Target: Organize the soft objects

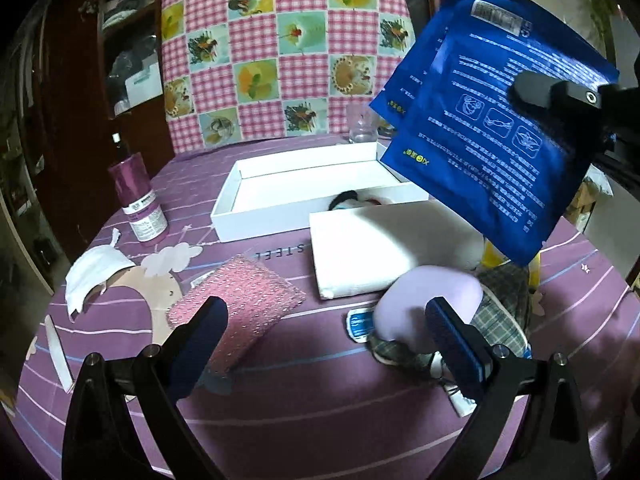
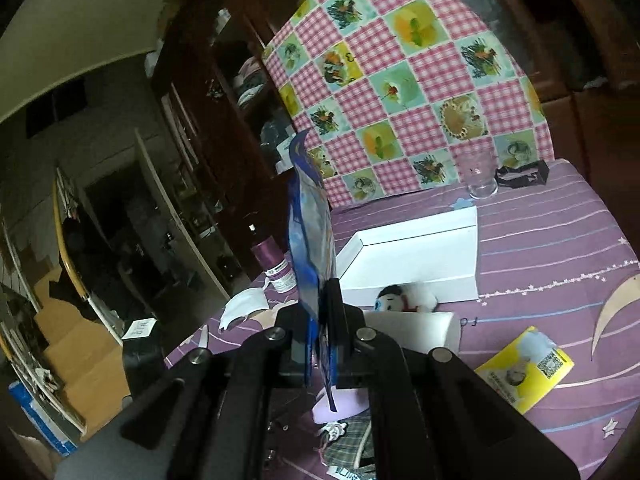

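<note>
- Right gripper [image 2: 320,316] jaws clenched on blue packets [image 1: 500,128], held above white box [image 1: 312,188].
- Left gripper [image 1: 324,320] jaws released, empty.
- Left view only: pink sponge [image 1: 236,312] near box.
- Right view only: yellow packet [image 2: 528,368].

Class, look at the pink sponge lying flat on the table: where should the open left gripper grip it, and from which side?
Grip the pink sponge across its narrow width, coming down from above; it lies flat, soft, with both long edges free.
</note>
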Action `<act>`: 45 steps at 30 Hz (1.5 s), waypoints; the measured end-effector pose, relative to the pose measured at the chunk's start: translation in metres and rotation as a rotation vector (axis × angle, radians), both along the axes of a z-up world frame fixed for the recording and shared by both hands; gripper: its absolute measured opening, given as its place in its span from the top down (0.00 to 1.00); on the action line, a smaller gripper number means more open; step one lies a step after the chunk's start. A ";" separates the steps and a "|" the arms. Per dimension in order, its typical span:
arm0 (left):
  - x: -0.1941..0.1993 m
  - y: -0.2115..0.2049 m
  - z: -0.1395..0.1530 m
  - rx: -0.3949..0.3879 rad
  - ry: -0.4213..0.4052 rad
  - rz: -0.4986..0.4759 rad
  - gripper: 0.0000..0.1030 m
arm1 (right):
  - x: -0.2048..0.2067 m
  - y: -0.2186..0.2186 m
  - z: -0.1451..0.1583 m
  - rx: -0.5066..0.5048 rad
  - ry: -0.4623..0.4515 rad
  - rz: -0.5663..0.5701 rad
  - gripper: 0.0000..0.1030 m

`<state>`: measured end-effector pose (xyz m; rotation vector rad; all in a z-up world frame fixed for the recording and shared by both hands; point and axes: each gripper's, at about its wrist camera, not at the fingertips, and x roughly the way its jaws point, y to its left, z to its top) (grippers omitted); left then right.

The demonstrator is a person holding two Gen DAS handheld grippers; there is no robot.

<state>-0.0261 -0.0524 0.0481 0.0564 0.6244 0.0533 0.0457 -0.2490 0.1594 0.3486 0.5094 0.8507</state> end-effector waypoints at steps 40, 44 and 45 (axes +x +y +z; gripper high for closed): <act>-0.013 -0.008 0.005 -0.045 -0.101 -0.090 0.33 | 0.031 0.048 -0.046 -0.003 0.341 0.006 0.93; -0.005 -0.004 -0.001 -0.076 -0.041 -0.076 0.76 | 0.037 0.043 -0.055 0.007 0.388 0.015 0.93; -0.001 -0.001 -0.003 -0.091 -0.018 -0.064 0.79 | 0.039 0.044 -0.057 0.010 0.403 0.020 0.93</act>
